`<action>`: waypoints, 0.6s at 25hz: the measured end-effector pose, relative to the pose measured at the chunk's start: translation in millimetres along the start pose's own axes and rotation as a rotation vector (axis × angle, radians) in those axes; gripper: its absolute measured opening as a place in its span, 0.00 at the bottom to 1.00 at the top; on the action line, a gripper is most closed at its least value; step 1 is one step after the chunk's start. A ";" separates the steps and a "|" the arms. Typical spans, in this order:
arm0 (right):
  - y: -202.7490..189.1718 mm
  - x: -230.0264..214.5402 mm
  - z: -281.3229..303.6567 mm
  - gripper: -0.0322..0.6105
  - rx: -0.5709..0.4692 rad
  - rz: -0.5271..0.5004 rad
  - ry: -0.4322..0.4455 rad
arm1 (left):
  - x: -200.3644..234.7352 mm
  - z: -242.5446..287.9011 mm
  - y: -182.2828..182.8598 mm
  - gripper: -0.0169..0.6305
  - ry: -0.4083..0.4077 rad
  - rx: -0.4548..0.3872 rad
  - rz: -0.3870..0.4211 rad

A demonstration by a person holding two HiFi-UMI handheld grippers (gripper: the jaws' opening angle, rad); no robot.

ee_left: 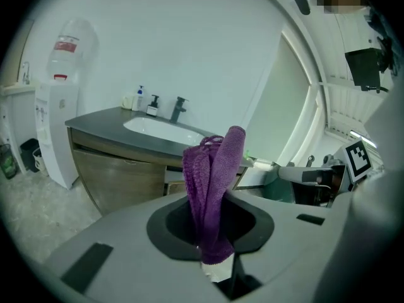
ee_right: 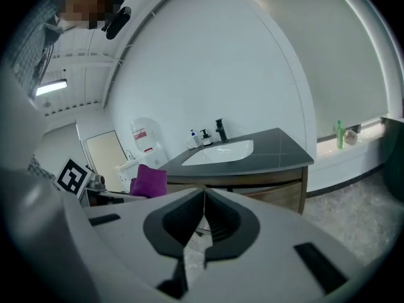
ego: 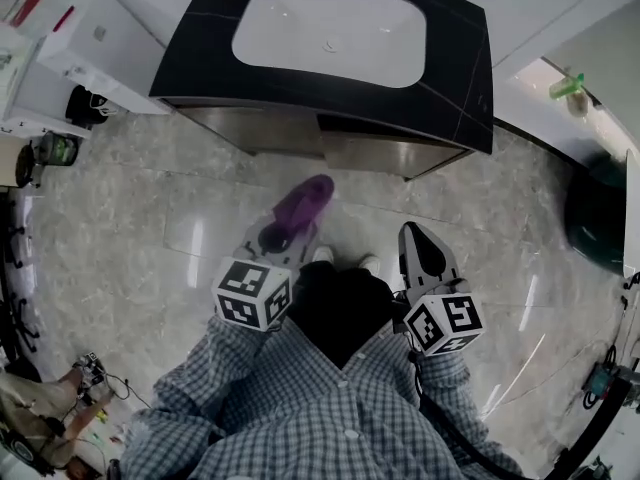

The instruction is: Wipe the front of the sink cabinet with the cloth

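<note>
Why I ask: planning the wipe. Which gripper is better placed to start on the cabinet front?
Left. The left gripper has its jaws shut on the purple cloth, facing the sink cabinet. The right gripper is shut on nothing.

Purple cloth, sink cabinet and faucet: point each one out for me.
purple cloth [ee_left: 213, 188], left gripper view, middle of the fold
sink cabinet [ee_left: 120, 178], left gripper view, wooden front panel
faucet [ee_left: 179, 109], left gripper view, black upright body
</note>
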State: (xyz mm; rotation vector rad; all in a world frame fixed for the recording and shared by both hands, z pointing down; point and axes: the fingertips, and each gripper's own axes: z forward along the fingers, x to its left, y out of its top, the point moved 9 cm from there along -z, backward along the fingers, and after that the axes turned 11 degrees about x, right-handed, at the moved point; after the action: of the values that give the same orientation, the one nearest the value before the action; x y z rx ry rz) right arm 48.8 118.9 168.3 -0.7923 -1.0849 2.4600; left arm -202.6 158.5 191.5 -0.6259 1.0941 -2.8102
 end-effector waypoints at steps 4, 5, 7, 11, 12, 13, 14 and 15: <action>-5.5 6.2 -13.5 0.08 -0.016 -0.018 0.014 | -8.7 -12.4 -4.0 0.13 0.005 -0.021 0.011; -7.0 6.4 -18.6 0.08 -0.019 -0.021 0.014 | -12.4 -15.4 -6.3 0.13 0.007 -0.027 0.009; -10.2 5.2 -30.5 0.08 -0.026 -0.024 0.014 | -22.3 -20.8 -11.0 0.13 0.010 -0.037 0.007; -22.0 5.3 -56.3 0.08 -0.035 -0.043 0.026 | -47.7 -32.2 -22.4 0.13 0.012 -0.064 0.016; -27.0 6.8 -65.2 0.08 -0.034 -0.049 0.034 | -56.2 -36.5 -27.7 0.13 0.012 -0.069 0.018; -32.0 8.1 -74.6 0.08 -0.031 -0.058 0.043 | -65.3 -41.1 -33.3 0.13 0.012 -0.076 0.018; -36.3 8.6 -83.9 0.08 -0.030 -0.070 0.050 | -74.5 -45.3 -38.3 0.13 0.013 -0.085 0.018; -40.2 8.0 -92.7 0.08 -0.029 -0.080 0.056 | -83.7 -48.9 -42.3 0.13 0.015 -0.095 0.019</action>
State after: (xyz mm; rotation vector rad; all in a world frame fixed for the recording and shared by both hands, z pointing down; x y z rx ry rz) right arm 102.3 201.6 144.5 -0.8057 -1.1125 2.3476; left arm -141.4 237.9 157.8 -0.5994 1.2356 -2.7651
